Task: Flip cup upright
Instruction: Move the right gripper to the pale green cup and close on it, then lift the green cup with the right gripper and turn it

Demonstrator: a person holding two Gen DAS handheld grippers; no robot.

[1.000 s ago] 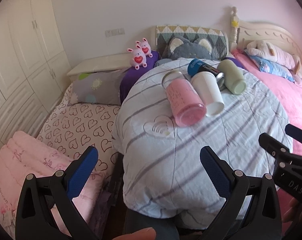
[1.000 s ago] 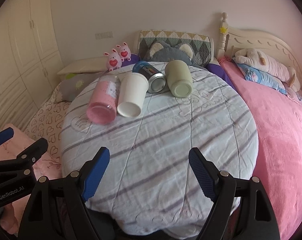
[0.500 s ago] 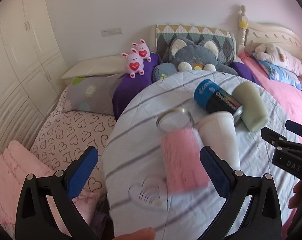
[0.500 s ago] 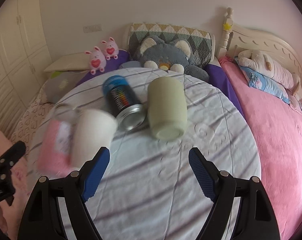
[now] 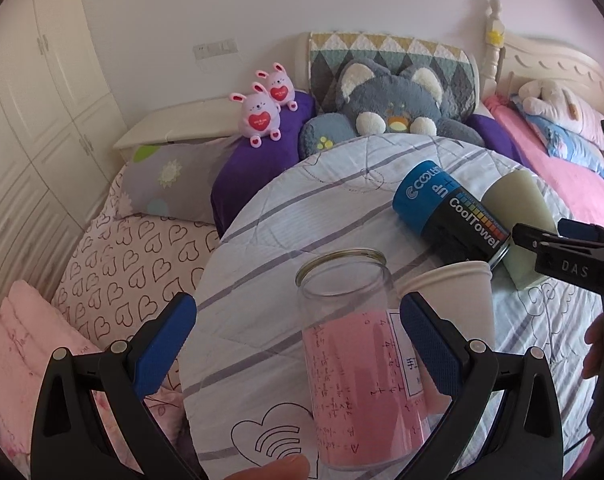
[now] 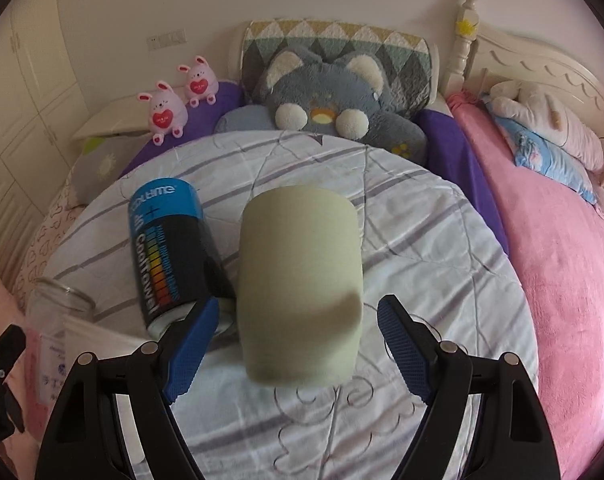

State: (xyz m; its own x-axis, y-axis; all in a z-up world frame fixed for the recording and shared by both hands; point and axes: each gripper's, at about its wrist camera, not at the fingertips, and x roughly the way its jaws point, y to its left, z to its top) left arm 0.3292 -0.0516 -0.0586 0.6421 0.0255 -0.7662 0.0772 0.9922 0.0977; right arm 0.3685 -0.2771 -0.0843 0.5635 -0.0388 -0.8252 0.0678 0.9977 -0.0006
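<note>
Several containers lie on their sides on a round table with a striped white cloth (image 5: 269, 216). A clear glass jar with a pink paper lining (image 5: 358, 364) lies between the fingers of my open left gripper (image 5: 297, 344), mouth pointing away. A white paper cup (image 5: 458, 296) lies to its right. A pale green cup (image 6: 299, 284) lies between the fingers of my open right gripper (image 6: 293, 344). A blue and black can (image 6: 169, 252) lies left of the green cup. The right gripper also shows in the left wrist view (image 5: 542, 236).
Beds surround the table: a heart-print bed (image 5: 133, 256) on the left, a pink blanket (image 6: 574, 264) on the right. A grey plush cat (image 6: 326, 92) and two pink bunny toys (image 5: 261, 108) sit behind. White wardrobes (image 5: 29, 92) stand at far left.
Both grippers have moved forward over the table. The glass jar now lies between the left fingers and the green cup between the right fingers. The containers have not moved.
</note>
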